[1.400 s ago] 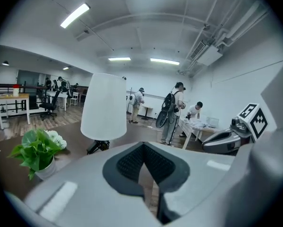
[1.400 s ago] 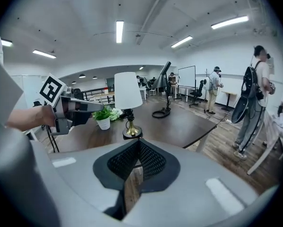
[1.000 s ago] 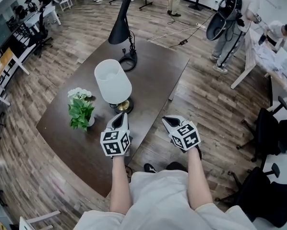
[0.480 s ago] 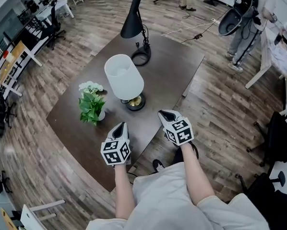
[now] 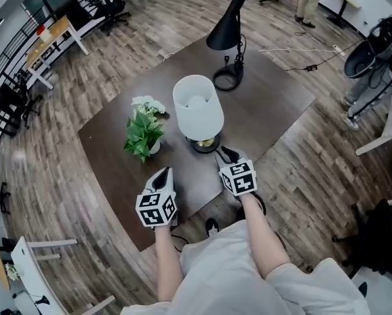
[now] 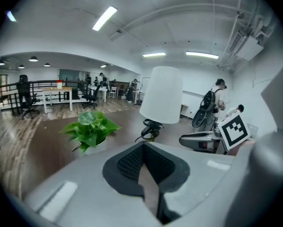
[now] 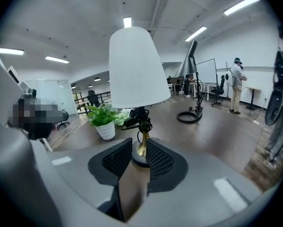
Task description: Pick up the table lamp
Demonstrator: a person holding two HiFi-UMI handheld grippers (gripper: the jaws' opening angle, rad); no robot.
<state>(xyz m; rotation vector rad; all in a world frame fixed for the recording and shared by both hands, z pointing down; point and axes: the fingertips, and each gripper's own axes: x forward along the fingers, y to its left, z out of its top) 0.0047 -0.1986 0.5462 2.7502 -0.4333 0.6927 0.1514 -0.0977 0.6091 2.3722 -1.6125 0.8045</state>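
The table lamp (image 5: pixel 198 107) has a white shade and a brass stem on a round dark base (image 5: pixel 204 144); it stands upright near the middle of the dark wooden table (image 5: pixel 274 104). My right gripper (image 5: pixel 227 154) sits just in front of the base, jaws a little apart with nothing between them. In the right gripper view the lamp (image 7: pixel 137 67) fills the centre, its stem lined up with the gap of that gripper (image 7: pixel 139 145). My left gripper (image 5: pixel 162 174) hovers shut over the table's front part, left of the lamp (image 6: pixel 161 96), holding nothing.
A potted green plant (image 5: pixel 143 134) stands just left of the lamp. A black desk lamp (image 5: pixel 226 33) with a ring base and cord stands at the table's far side. People and office chairs are on the wooden floor beyond the table (image 6: pixel 42 150).
My right gripper has moved forward over the table to the lamp's base. The left gripper has stayed near the table's front edge. The head camera has shifted.
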